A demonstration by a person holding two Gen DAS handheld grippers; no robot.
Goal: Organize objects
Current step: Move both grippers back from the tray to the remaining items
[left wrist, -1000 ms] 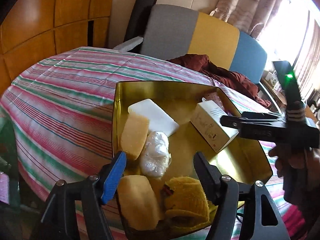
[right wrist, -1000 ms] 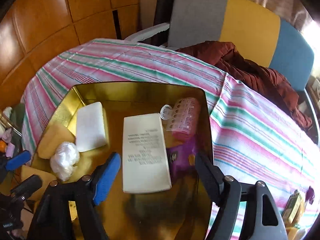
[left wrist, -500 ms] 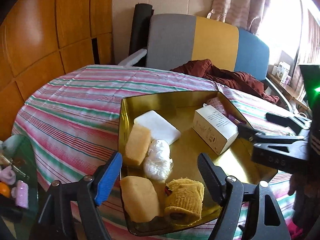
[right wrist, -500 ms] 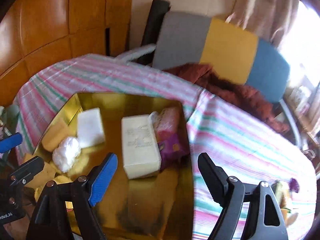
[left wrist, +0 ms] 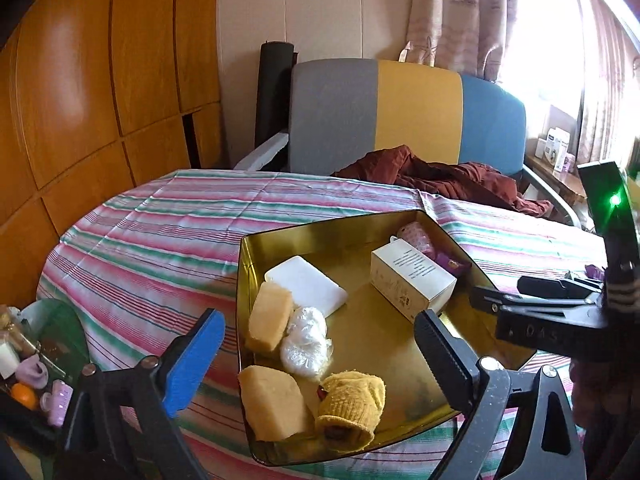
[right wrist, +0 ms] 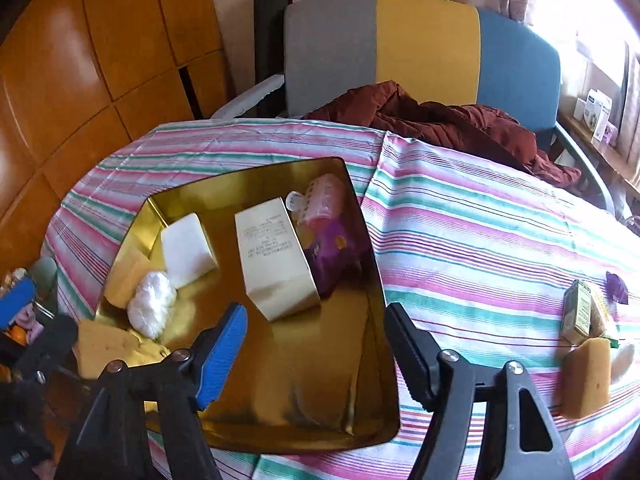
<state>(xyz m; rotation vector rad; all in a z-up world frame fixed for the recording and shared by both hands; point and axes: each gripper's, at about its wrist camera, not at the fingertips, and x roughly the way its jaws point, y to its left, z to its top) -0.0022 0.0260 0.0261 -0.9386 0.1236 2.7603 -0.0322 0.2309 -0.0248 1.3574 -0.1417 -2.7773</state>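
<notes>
A gold tray (left wrist: 400, 344) (right wrist: 320, 392) sits on the striped tablecloth. It holds a cream box (left wrist: 412, 280) (right wrist: 274, 264), a white block (left wrist: 306, 286), two yellow sponges (left wrist: 270, 316), a clear wrapped ball (left wrist: 304, 342), a yellow sock (left wrist: 352, 408), a pink hair roller (right wrist: 324, 204) and a purple packet (right wrist: 330, 252). My left gripper (left wrist: 316, 356) is open and empty above the tray's near edge. My right gripper (right wrist: 316, 342) is open and empty above the tray; it also shows in the left wrist view (left wrist: 536, 296).
On the cloth at the right lie a yellow sponge (right wrist: 586, 376), a green carton (right wrist: 578, 312) and a purple wrapper (right wrist: 616, 286). A maroon cloth (right wrist: 432, 120) lies on a grey, yellow and blue sofa (right wrist: 424, 48). A side stand (left wrist: 28, 376) with small items is at the left.
Both grippers have pulled back and up from the tray, so it looks smaller and more of the table shows. Both stayed open and empty.
</notes>
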